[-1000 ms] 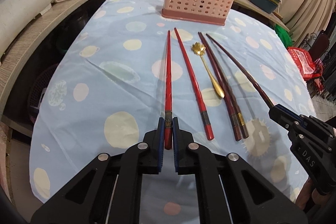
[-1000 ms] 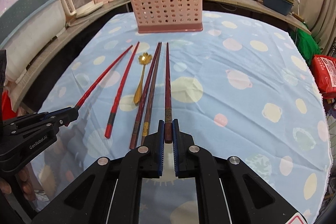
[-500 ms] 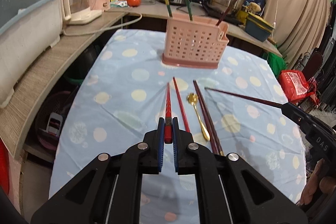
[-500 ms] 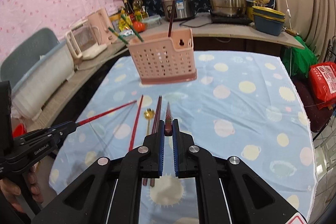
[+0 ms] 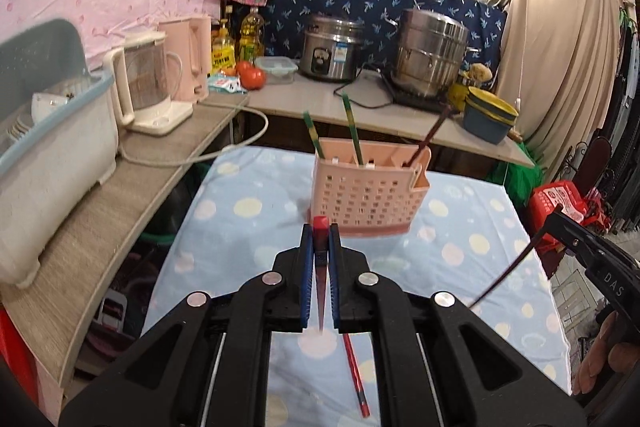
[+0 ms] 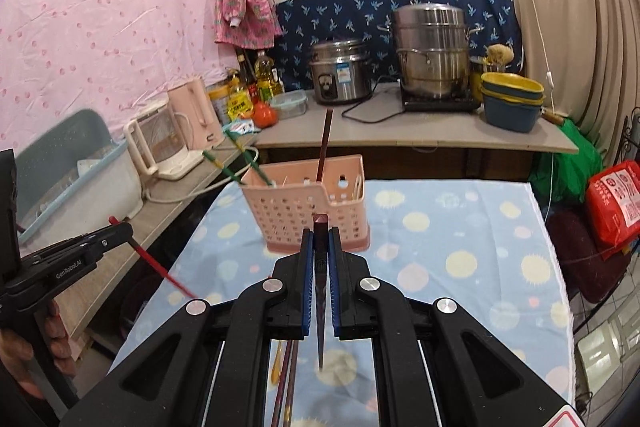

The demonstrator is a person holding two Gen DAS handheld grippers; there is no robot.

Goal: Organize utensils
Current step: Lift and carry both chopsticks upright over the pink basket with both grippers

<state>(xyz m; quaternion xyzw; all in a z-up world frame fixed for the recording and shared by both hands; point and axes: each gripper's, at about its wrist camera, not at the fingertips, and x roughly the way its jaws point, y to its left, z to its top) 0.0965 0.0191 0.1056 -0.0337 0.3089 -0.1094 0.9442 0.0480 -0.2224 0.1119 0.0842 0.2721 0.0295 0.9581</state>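
Observation:
My left gripper (image 5: 320, 241) is shut on a red chopstick (image 5: 320, 227), held upright with its tip hanging down over the table. My right gripper (image 6: 321, 243) is shut on a dark brown chopstick (image 6: 321, 227), also tip down. Both are lifted, short of the pink perforated utensil basket (image 5: 366, 193), which also shows in the right wrist view (image 6: 308, 205) and holds two green chopsticks (image 5: 352, 125) and a dark one (image 6: 325, 143). A second red chopstick (image 5: 354, 373) lies on the cloth. A gold spoon (image 6: 276, 365) and dark chopsticks (image 6: 289, 383) lie under my right gripper.
The table has a blue dotted cloth (image 5: 248, 227). A wooden counter (image 5: 132, 187) runs along the left with a dish rack (image 5: 52, 147) and kettles (image 5: 148, 91). Steel pots (image 5: 430, 55) and stacked bowls (image 5: 490, 115) stand behind the basket. A red bag (image 6: 614, 195) is at the right.
Both grippers lifted their chopsticks off the cloth and tilted them from lying flat to hanging tip down, and rose in front of the basket.

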